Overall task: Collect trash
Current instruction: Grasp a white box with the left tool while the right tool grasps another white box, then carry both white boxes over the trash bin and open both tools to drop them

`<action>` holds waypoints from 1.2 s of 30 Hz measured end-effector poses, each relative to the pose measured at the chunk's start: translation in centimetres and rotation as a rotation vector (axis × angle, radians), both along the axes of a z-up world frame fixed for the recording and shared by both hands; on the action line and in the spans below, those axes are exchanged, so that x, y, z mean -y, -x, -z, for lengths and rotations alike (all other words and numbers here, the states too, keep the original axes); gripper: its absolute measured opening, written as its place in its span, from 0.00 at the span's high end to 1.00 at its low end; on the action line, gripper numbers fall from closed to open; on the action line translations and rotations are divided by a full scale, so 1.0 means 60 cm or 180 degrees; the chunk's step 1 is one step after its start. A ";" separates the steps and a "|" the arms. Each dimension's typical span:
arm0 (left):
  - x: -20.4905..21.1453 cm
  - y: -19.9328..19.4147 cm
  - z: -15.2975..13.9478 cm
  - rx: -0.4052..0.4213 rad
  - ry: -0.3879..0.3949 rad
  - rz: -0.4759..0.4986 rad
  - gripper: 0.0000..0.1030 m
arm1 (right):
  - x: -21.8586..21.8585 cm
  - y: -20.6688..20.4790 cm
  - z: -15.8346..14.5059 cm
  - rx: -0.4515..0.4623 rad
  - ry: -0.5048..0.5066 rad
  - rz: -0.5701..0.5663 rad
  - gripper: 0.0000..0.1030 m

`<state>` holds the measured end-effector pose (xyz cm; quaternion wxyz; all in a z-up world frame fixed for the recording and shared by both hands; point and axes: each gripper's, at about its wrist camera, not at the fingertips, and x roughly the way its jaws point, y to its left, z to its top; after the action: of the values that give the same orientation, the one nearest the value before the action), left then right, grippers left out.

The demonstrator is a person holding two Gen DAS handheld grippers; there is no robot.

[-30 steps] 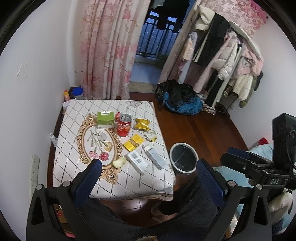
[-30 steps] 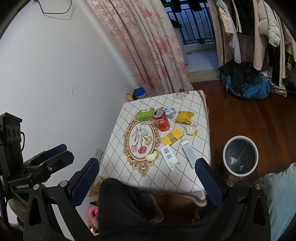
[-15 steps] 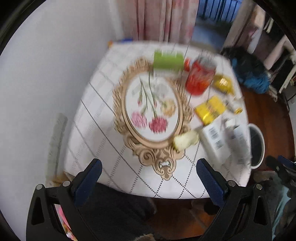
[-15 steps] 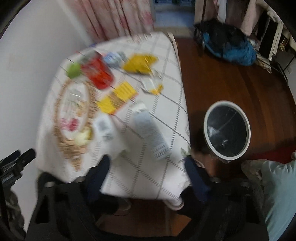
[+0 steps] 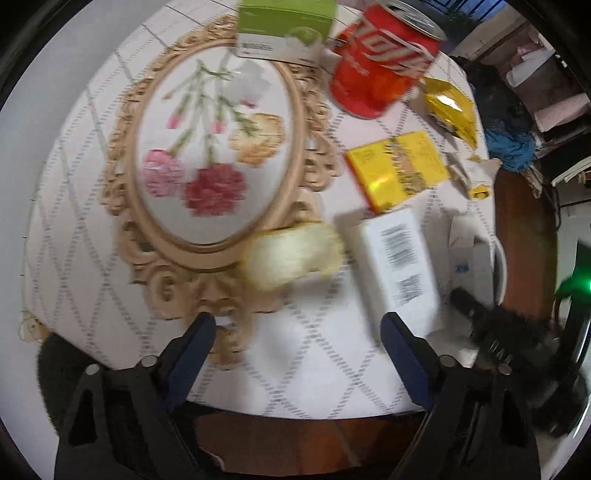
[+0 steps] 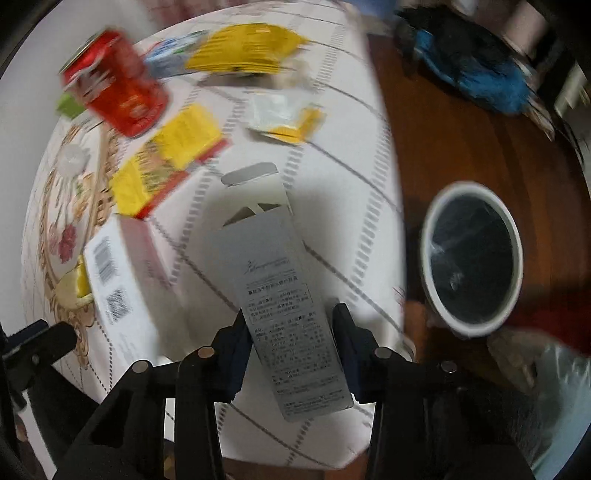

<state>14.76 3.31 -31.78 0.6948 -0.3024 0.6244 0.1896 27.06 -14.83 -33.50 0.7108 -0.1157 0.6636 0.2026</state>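
Note:
Trash lies on a white quilted table (image 5: pixel 92 258). My left gripper (image 5: pixel 299 332) hangs open just short of a pale yellow crumpled scrap (image 5: pixel 291 258). Around the scrap are a white barcode box (image 5: pixel 399 266), a yellow flat packet (image 5: pixel 399 170), a red can (image 5: pixel 380 74) and a green box (image 5: pixel 284 26). My right gripper (image 6: pixel 291 339) is shut on a long grey carton (image 6: pixel 273 280) that lies on the table, one finger against each long side. The same red can (image 6: pixel 118 92) and yellow packet (image 6: pixel 166 162) sit beyond the carton. A white-rimmed bin (image 6: pixel 427 258) stands on the floor to the right.
A yellow foil wrapper (image 6: pixel 243 48) and a small torn sachet (image 6: pixel 284 118) lie near the table's far right edge. A blue bag (image 6: pixel 476 70) rests on the wooden floor (image 6: pixel 443 147) behind the bin. The table edge drops off just right of the carton.
Both grippers have dropped from high above down close to the table. The right one has narrowed around the grey carton. The left stays wide.

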 end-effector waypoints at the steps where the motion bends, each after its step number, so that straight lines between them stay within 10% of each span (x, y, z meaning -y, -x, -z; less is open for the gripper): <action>1: 0.006 -0.008 0.001 0.0032 0.0065 -0.0011 0.13 | 0.017 0.001 0.001 -0.0022 0.0010 0.0103 0.57; 7: 0.053 -0.068 0.025 0.0051 0.0312 -0.0010 0.17 | 0.098 0.018 0.006 -0.0128 -0.0119 0.0533 0.58; 11: 0.073 -0.091 0.037 -0.0010 0.0096 0.0077 0.53 | 0.113 0.026 0.010 -0.0159 -0.0144 0.0585 0.58; 19: 0.112 -0.003 -0.006 -0.0056 -0.0756 0.0669 0.55 | 0.069 0.067 0.003 -0.0221 -0.0135 0.0167 0.58; 36: 0.146 0.035 -0.045 -0.0077 -0.1189 0.0667 0.59 | 0.064 0.093 -0.002 0.0069 0.0009 -0.0068 0.61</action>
<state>12.69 -5.44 -29.09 0.7472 -0.0994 0.6147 0.2324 21.50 -18.69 -33.36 0.7155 -0.1260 0.6549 0.2080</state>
